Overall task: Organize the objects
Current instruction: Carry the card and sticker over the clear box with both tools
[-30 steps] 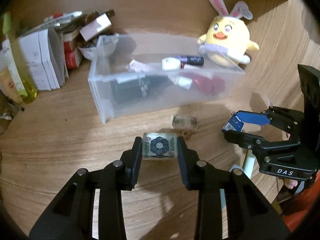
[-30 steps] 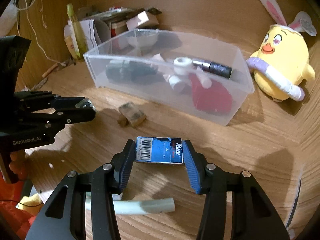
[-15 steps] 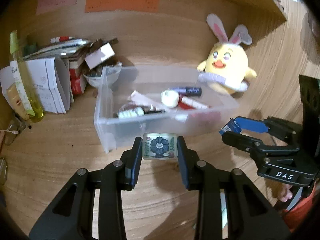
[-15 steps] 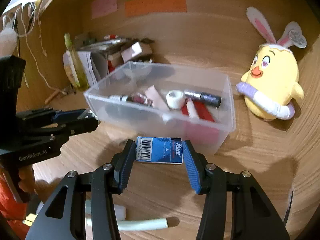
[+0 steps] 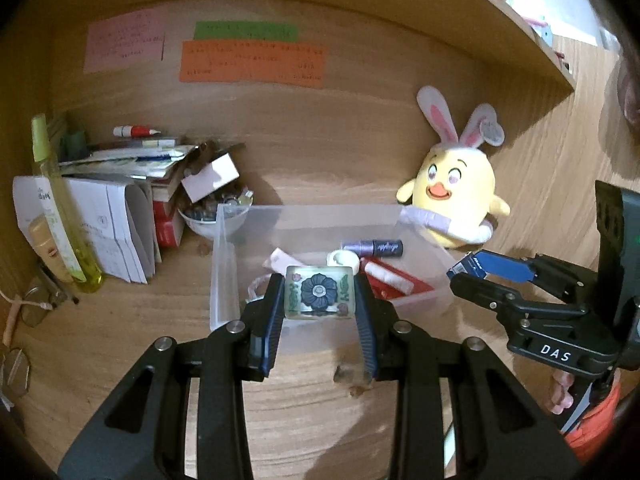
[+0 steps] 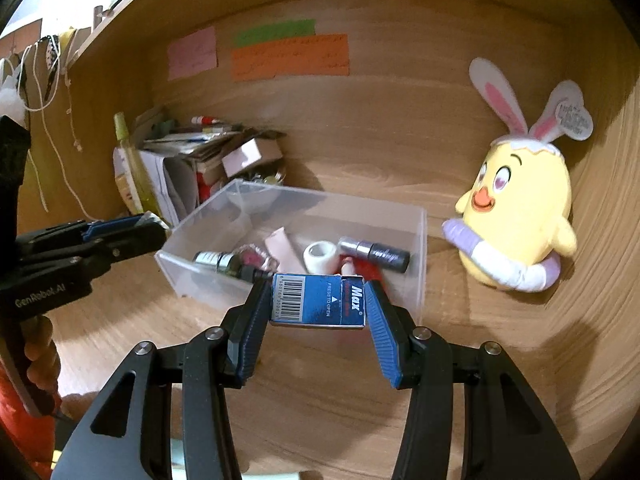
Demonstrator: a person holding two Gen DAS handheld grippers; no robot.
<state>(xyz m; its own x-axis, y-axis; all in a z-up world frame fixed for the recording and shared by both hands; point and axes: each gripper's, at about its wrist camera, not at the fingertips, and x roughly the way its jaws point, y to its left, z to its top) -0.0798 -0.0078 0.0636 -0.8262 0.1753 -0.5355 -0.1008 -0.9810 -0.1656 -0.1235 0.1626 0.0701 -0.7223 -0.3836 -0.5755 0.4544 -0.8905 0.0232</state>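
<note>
A small flowered tile [image 5: 320, 291] is clamped between the pads of the left gripper [image 5: 320, 294], and it is held in the air in front of the clear plastic bin [image 5: 224, 264]. In the left wrist view the bin is seen at about 12 o'clock from the tile, with its near wall just behind it. The tile looks thick, stiff and glossy, so it is judged to be light but a little slippery. It is held by its two side edges, which seems the correct place, because the flat sides give the pads a parallel surface.

A blue staple box [image 6: 318, 301] is gripped by the right gripper [image 6: 318, 306] on its two short ends. It hangs before the near wall of the bin [image 6: 420, 240], which lies at 12 o'clock in the right wrist view. The box is thin cardboard, so it is probably light and can be crushed if it is pressed too hard; the ends are stiffer than the wide faces.

Inside the bin a white tape roll [image 6: 320, 257], a dark tube [image 6: 376, 254] and some red things are already collected. A yellow plush chick [image 6: 516, 216] is standing at 2 o'clock, apart from the bin.
</note>
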